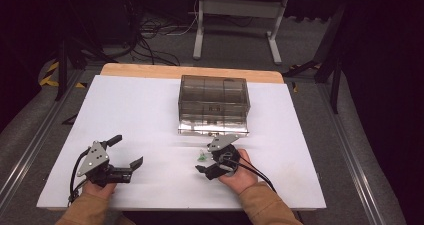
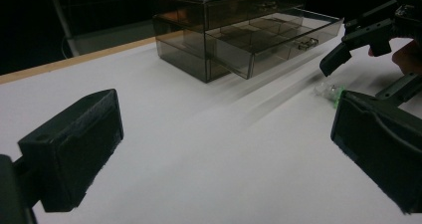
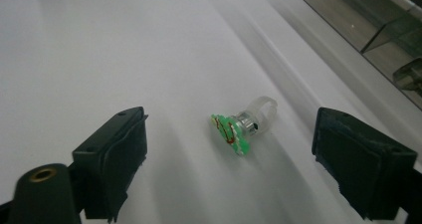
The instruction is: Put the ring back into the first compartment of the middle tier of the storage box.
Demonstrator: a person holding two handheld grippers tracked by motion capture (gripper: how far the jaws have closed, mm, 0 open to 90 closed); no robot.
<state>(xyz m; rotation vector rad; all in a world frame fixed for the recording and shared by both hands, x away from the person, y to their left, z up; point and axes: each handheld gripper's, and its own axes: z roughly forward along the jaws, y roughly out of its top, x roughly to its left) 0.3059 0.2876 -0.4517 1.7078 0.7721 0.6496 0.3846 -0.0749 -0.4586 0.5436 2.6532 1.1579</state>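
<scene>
White table [image 1: 125, 110]: right gripper [image 3: 229, 149], jaws spread, straddles a green ring [image 3: 239, 127]; left gripper [image 1: 127, 150] spread and empty; drawer box [image 1: 214, 105] behind.

The person wears tan, mustard-coloured sleeves [image 1: 260, 205] that reach the wrists. Each hand-held gripper is black: the left hand-held gripper [image 1: 126, 151] and the right hand-held gripper [image 1: 206, 160] both carry a grey three-cornered plate dotted with small screws, blocky padded jaws and a trailing black cable.
</scene>
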